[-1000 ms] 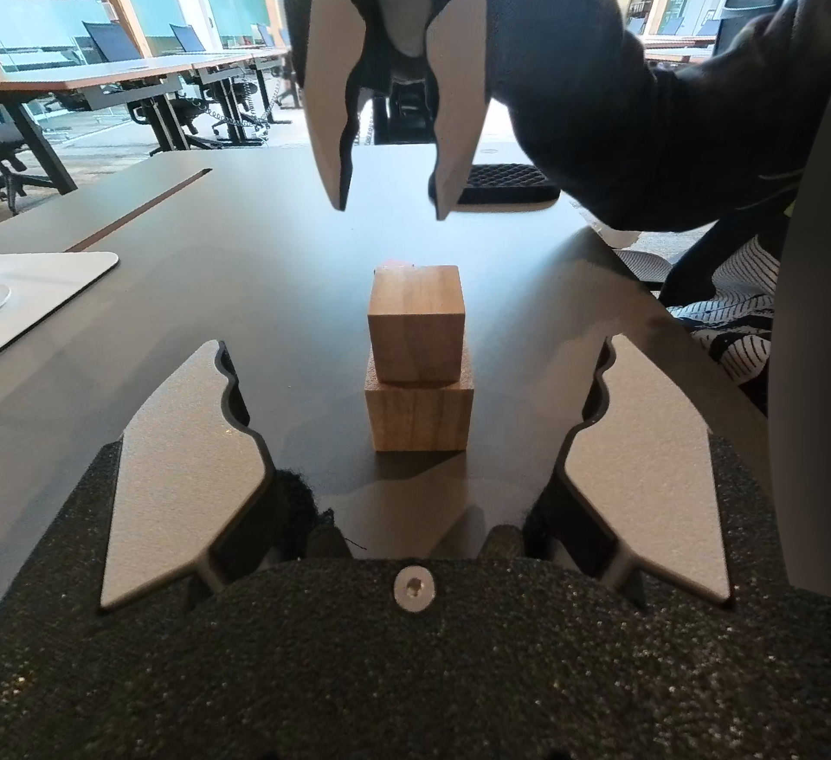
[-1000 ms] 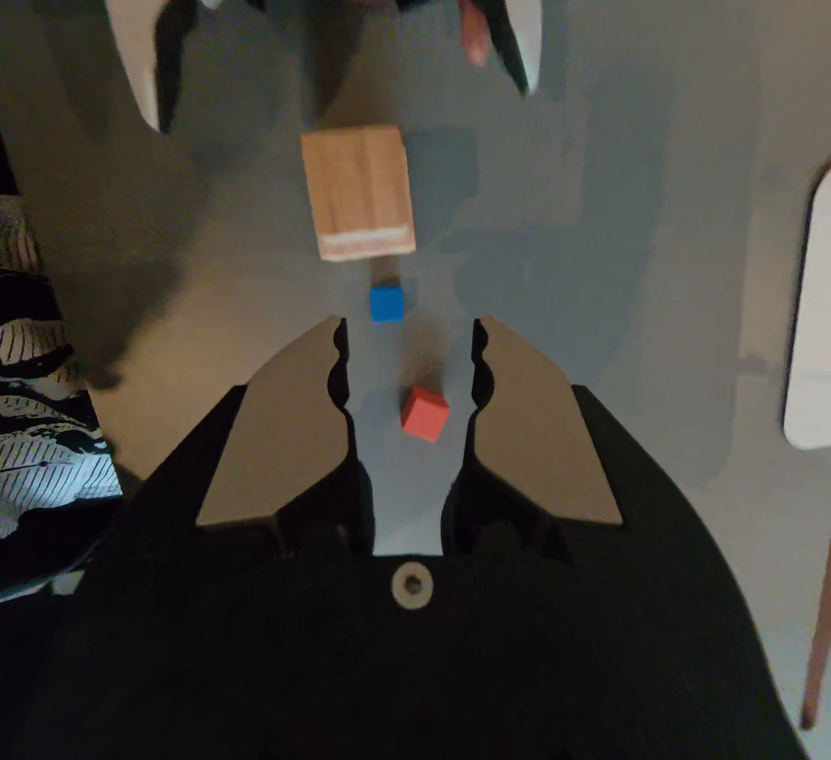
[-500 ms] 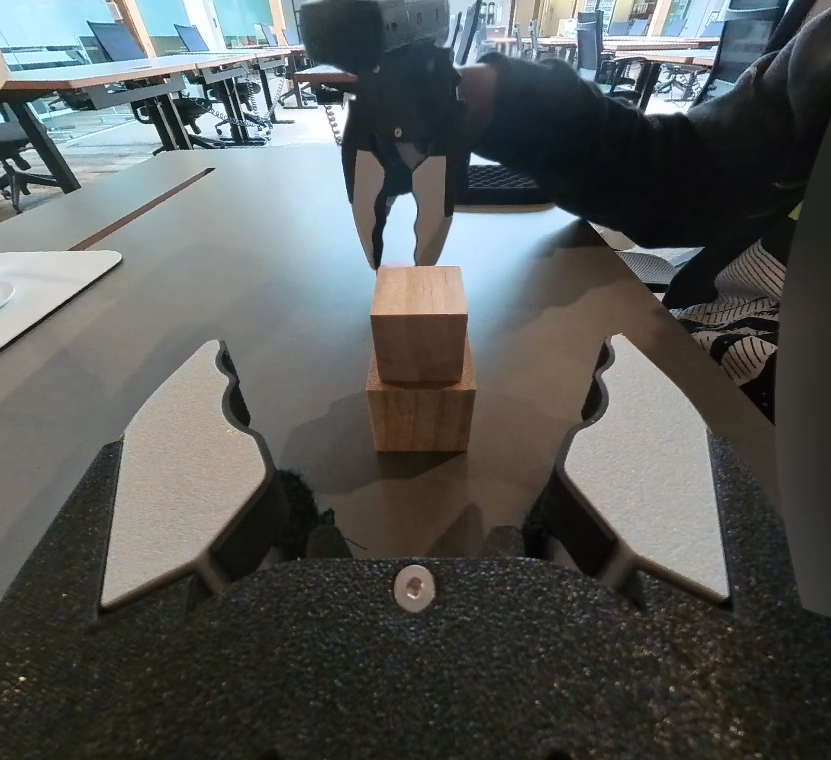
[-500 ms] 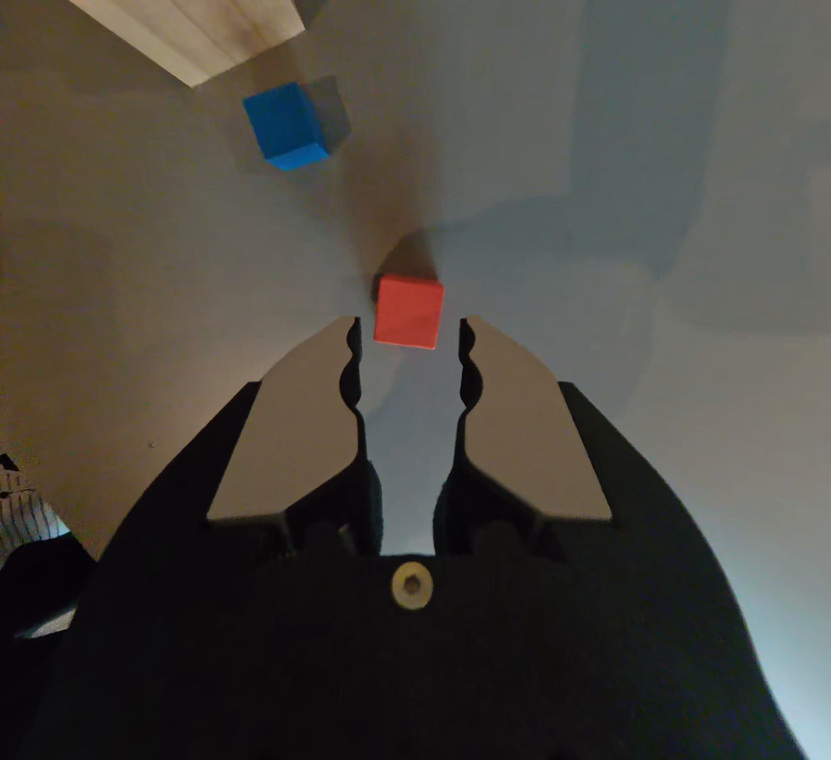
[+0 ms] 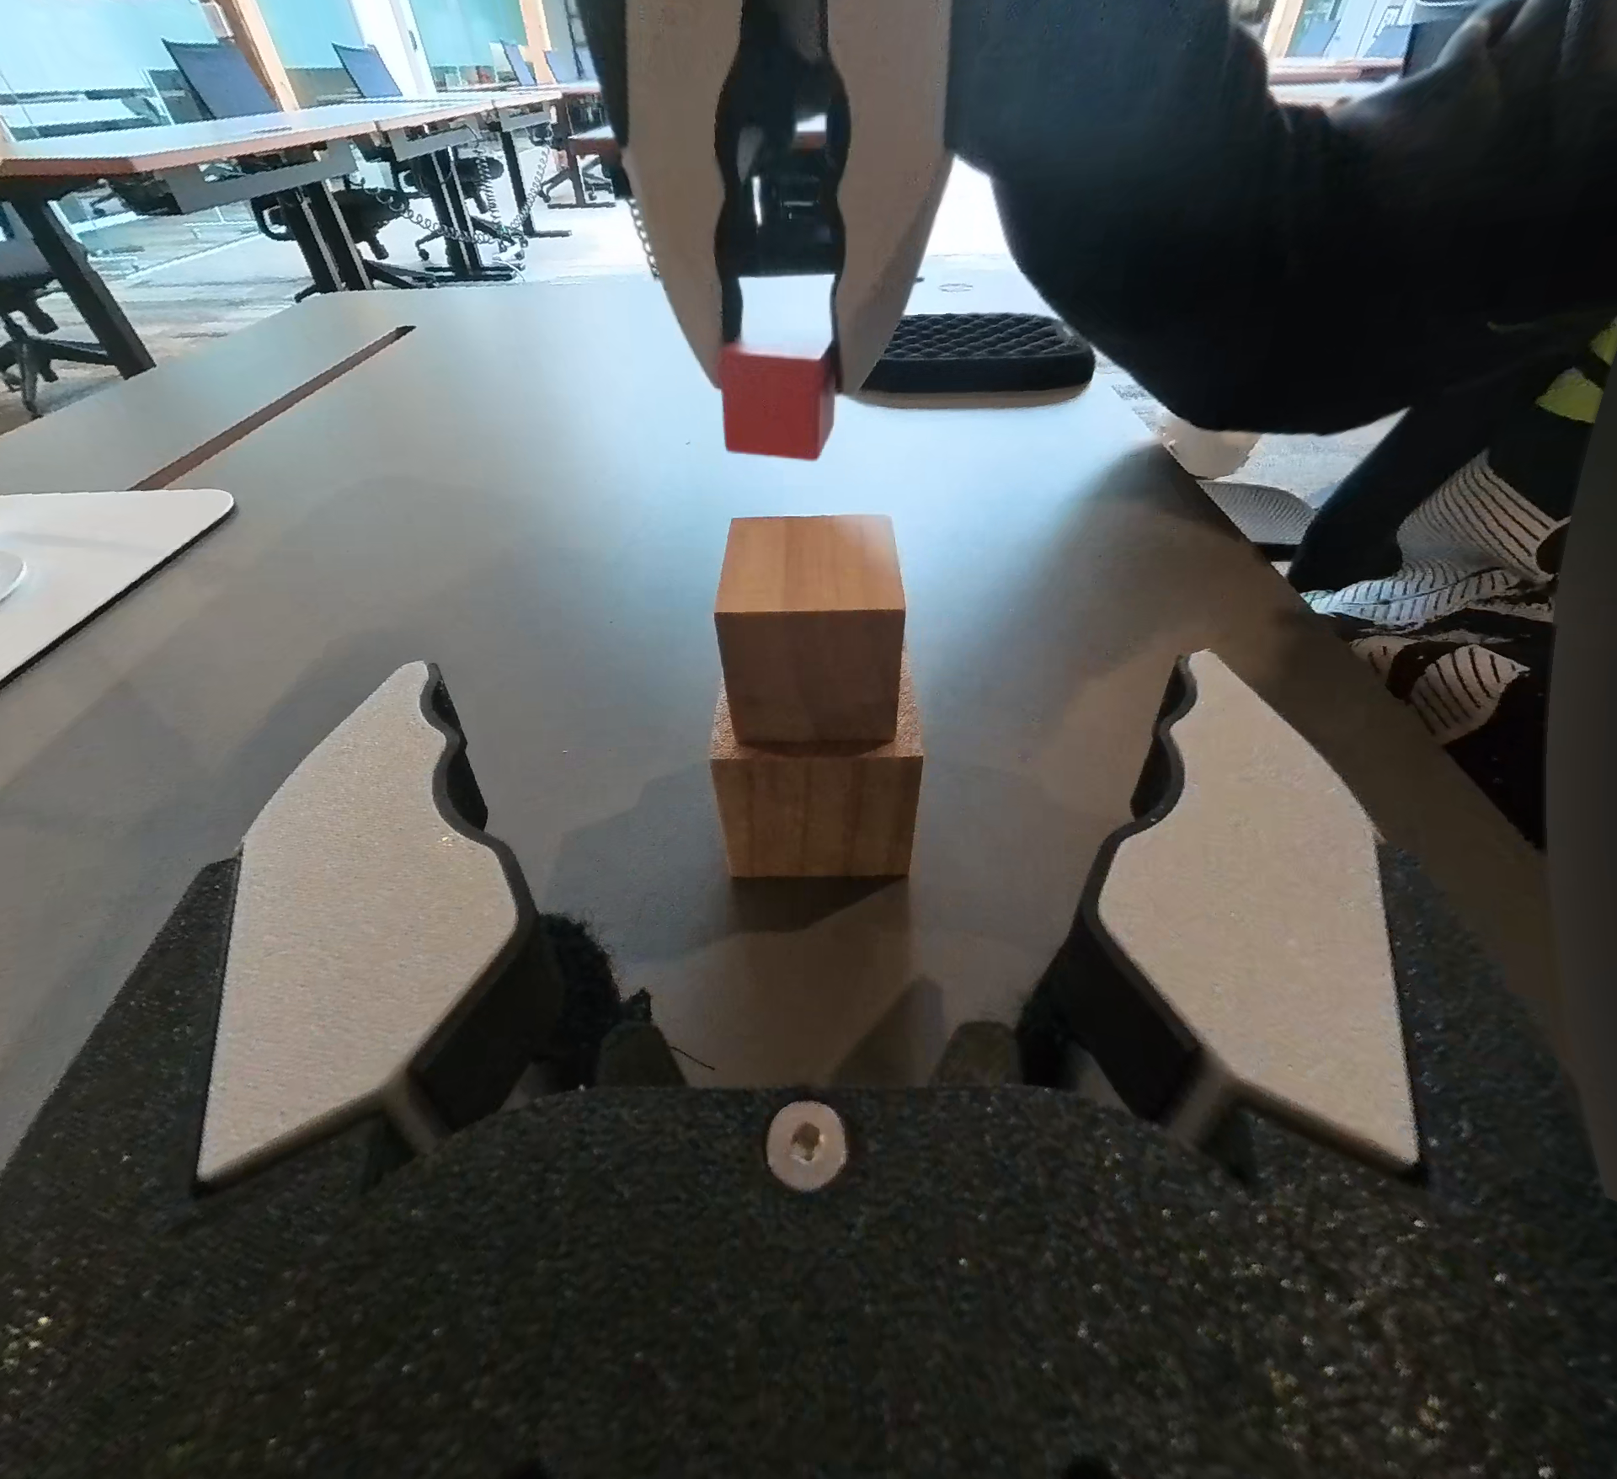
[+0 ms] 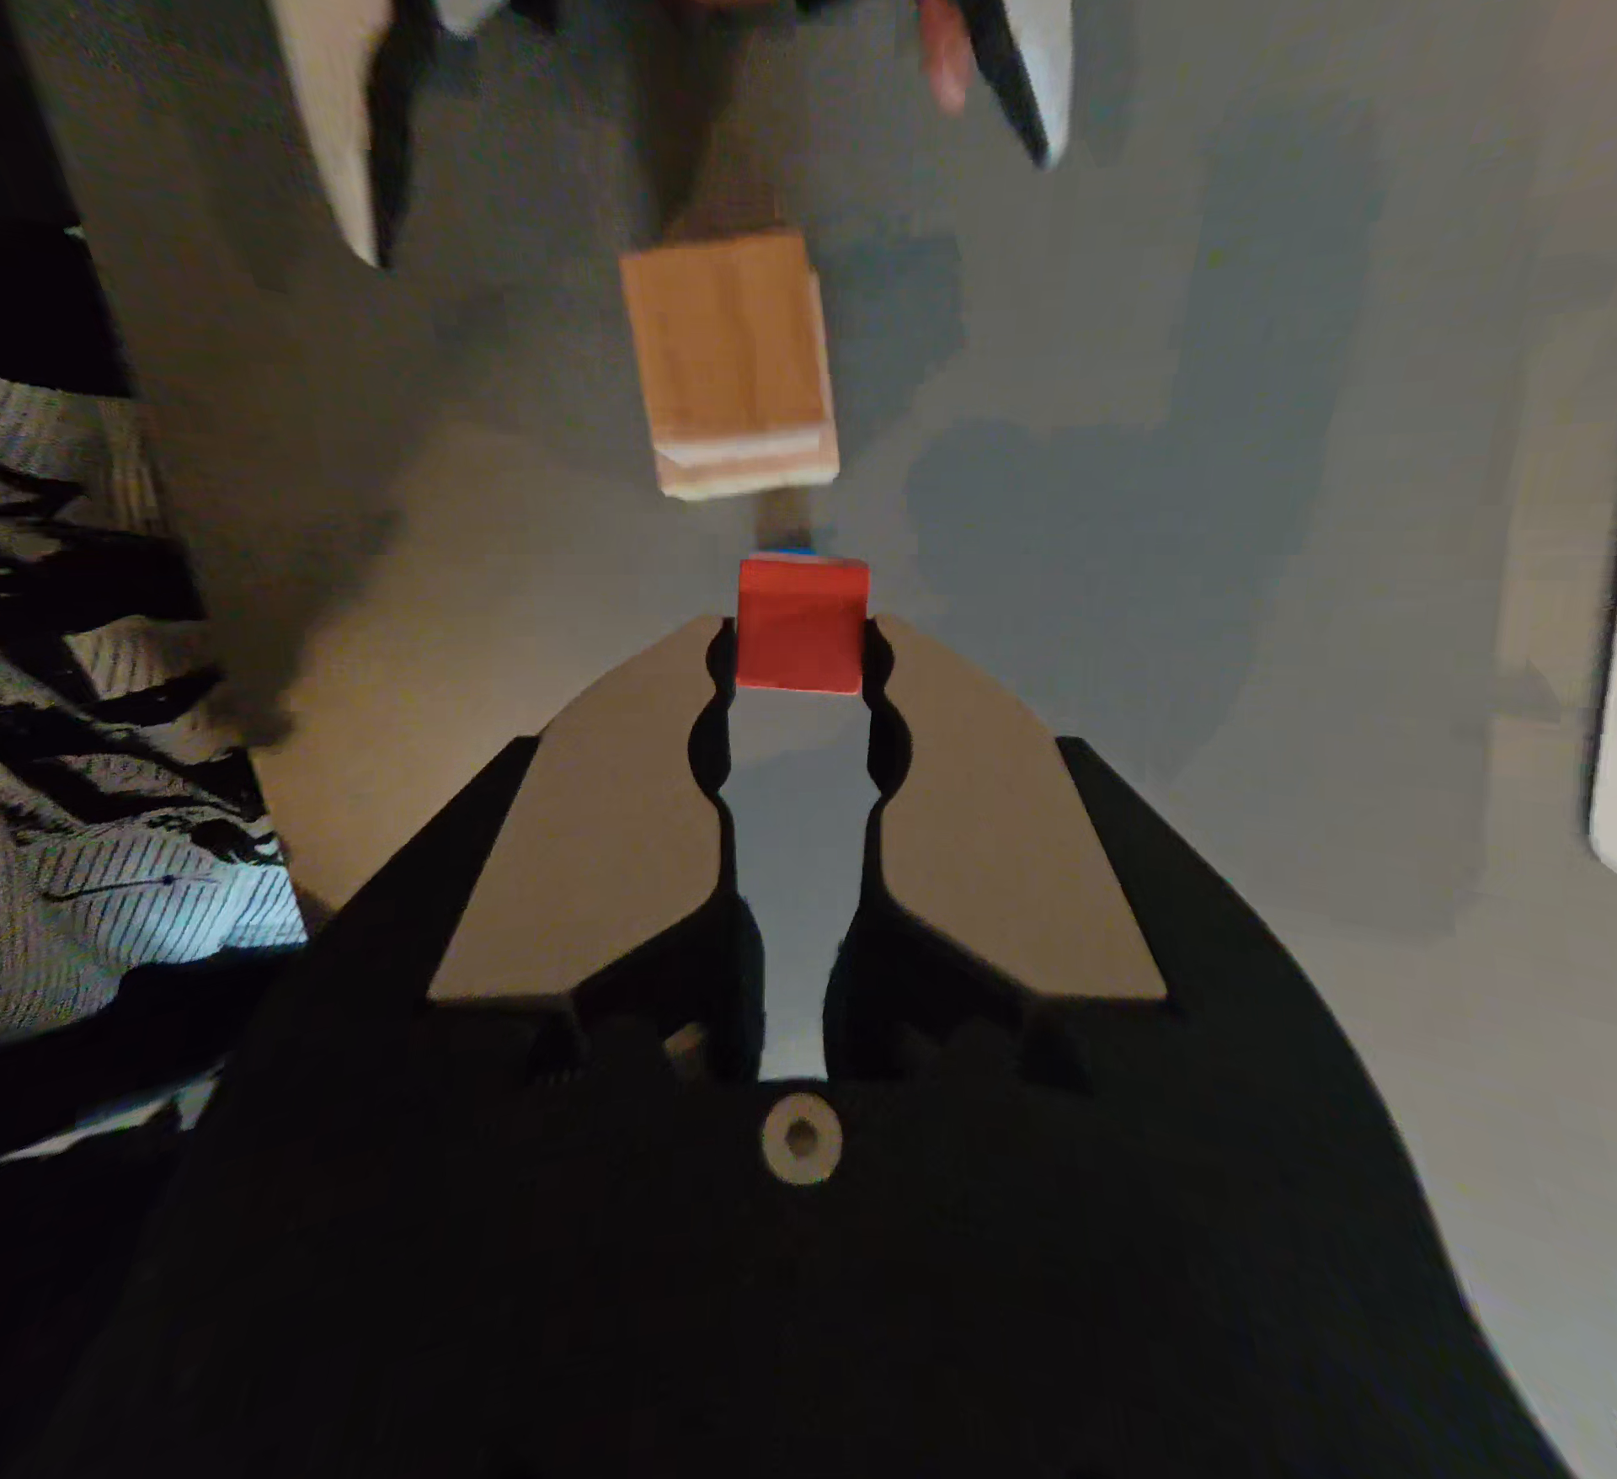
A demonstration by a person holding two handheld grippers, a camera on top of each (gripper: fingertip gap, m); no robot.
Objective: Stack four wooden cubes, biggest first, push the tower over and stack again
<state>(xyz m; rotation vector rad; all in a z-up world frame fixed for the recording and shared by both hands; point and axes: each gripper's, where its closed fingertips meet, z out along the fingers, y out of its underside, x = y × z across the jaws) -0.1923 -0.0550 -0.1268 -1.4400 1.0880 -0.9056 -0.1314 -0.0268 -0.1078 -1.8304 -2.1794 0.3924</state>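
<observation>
The red cube [image 5: 775,411] has left the table and now hangs above the stack.
The right gripper [image 5: 779,365] pinches it over the two stacked wooden cubes [image 5: 809,636]; the left gripper [image 5: 805,746] gapes wide, empty, nearby.

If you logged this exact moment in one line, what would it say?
right gripper: shut on red cube, above stack | stack: two wooden cubes on table | left gripper: open, empty

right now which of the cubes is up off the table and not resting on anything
The red cube, pinched between the right gripper's fingers above the stack. The upper wooden cube rests on the lower wooden cube, which sits on the table.
</observation>
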